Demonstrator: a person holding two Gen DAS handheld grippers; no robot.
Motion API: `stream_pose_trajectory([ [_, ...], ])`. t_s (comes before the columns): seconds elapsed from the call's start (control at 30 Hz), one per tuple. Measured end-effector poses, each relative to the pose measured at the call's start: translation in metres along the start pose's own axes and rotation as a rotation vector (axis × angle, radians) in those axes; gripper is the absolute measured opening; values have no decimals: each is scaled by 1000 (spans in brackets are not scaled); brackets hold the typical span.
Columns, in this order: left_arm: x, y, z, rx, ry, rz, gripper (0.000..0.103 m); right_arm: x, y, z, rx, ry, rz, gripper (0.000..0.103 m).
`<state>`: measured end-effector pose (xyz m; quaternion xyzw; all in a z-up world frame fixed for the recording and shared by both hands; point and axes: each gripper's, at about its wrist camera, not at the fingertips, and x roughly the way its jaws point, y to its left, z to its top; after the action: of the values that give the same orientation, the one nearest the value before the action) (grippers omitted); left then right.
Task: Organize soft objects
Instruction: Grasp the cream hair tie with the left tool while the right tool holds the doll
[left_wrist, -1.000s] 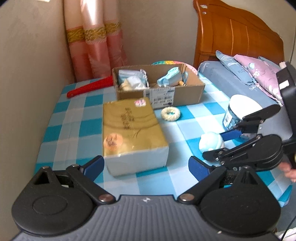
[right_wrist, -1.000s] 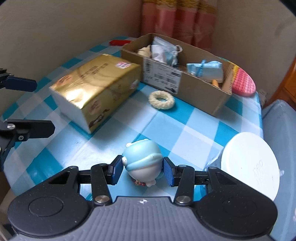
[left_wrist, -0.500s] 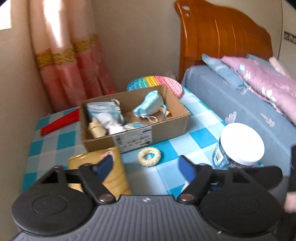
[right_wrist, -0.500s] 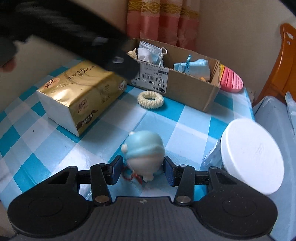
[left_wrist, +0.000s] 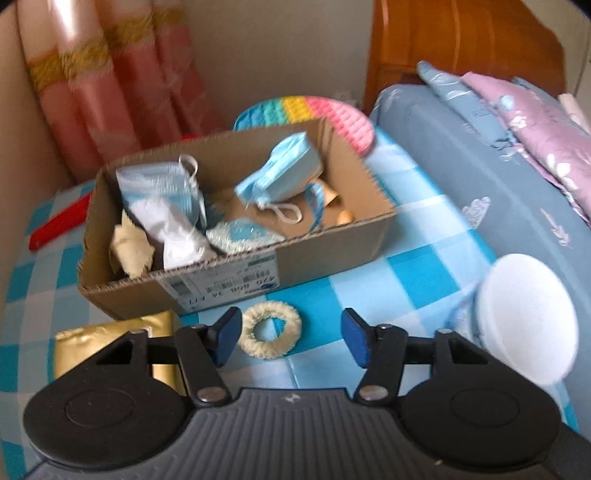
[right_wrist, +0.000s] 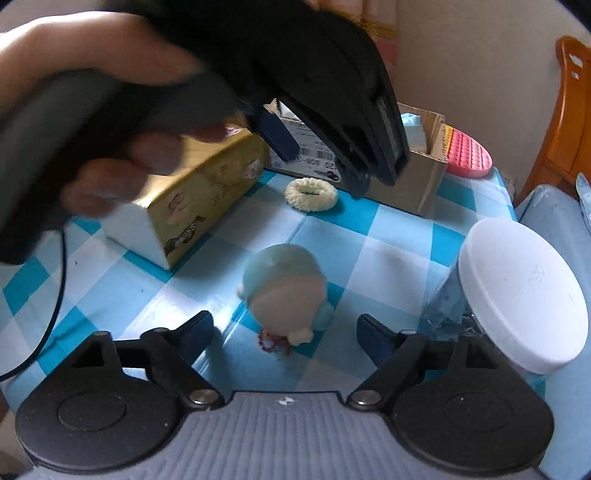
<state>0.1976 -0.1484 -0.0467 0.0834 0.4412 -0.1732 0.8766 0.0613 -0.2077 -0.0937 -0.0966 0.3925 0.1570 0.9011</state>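
My left gripper (left_wrist: 291, 338) hangs spread above the cream fuzzy scrunchie (left_wrist: 269, 335), which lies flat on the checked cloth (left_wrist: 413, 269) just in front of the cardboard box (left_wrist: 325, 254). Only the right view shows the blue round-headed soft toy (right_wrist: 286, 291) (blurred, head tilted toward the lens), between my right gripper's (right_wrist: 284, 336) wide-apart pads, untouched. Box interior w/ face masks (left_wrist: 284, 173): left view only.
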Motion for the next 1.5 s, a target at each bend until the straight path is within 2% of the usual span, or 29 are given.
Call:
stream_pose_trajectory([
  [0.17,15,2,1,-7,18,66,56,0,1,-4,4,-2,18,102],
  [0.43,26,-7,2,43,35,117,56,0,0,-7,-1,-14,18,103],
  [0.6,29,-12,4,57,48,116,57,0,1,-9,5,-19,12,103],
  [0.77,26,-17,3,61,61,41,57,-1,1,-9,4,-23,13,103],
  [0.87,27,-17,1,58,51,60,61,-2,1,-10,4,-27,13,103],
  [1.0,27,-17,1,49,45,70,61,-2,2,-11,4,-32,13,103],
  [1.07,27,-18,0,41,39,66,59,-2,1,-12,4,-37,14,103],
  [1.13,26,-17,-2,28,37,45,50,-3,2,-14,3,-43,15,103],
  [1.33,23,-19,-6,17,36,19,34,-6,2,-15,2,-51,15,103],
  [1.5,22,-17,-7,16,37,1,32,-4,2,-11,3,-40,13,103],
])
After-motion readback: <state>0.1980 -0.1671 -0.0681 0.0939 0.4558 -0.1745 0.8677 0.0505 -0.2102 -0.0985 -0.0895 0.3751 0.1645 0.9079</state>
